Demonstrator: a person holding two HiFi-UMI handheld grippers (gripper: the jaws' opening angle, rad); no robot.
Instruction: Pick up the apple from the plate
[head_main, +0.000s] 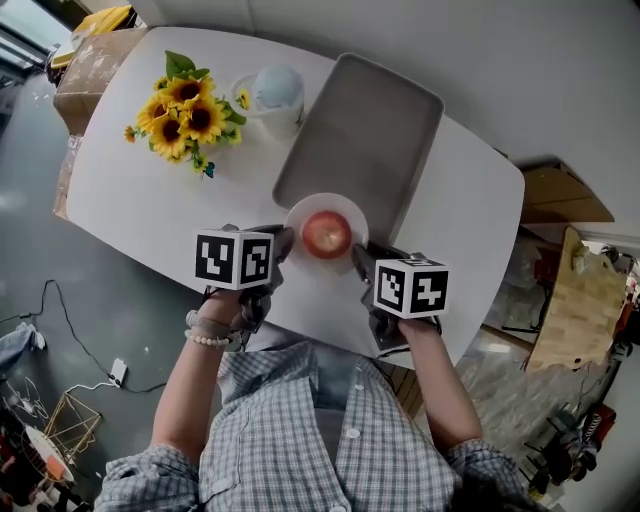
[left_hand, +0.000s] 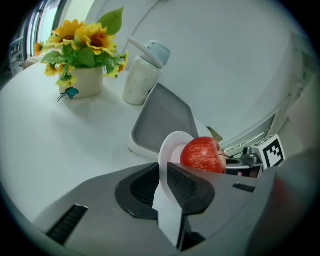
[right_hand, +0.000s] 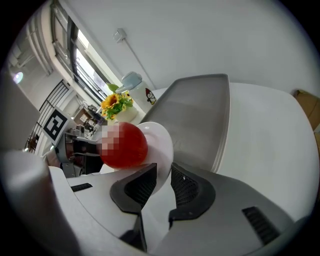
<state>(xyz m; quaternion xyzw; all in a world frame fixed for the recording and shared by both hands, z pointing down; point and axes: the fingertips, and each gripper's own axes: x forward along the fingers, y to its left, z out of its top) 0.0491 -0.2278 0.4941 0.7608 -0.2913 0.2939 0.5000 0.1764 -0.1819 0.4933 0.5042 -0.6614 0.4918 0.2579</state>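
Red apple (head_main: 326, 234), glossy and faintly streaked, sits centred on a small white plate (head_main: 348, 210). Left claw (head_main: 284, 242) pinches the plate rim at 9 o'clock, right claw (head_main: 359, 254) at 4 o'clock. White oval counter (head_main: 120, 190); grey tray (head_main: 365, 130) at 12, sunflowers (head_main: 185, 115) at 10. Grey floor (head_main: 110, 290).

A white, round-cornered surface (head_main: 120, 190) stands below me against a pale wall (head_main: 520, 60), on a grey floor (head_main: 50, 260) that catches the light. A cardboard box (head_main: 95, 65) sits past its far left corner, a wooden board (head_main: 585, 290) shows at my right, and daylight comes through tall windows (right_hand: 75, 57).
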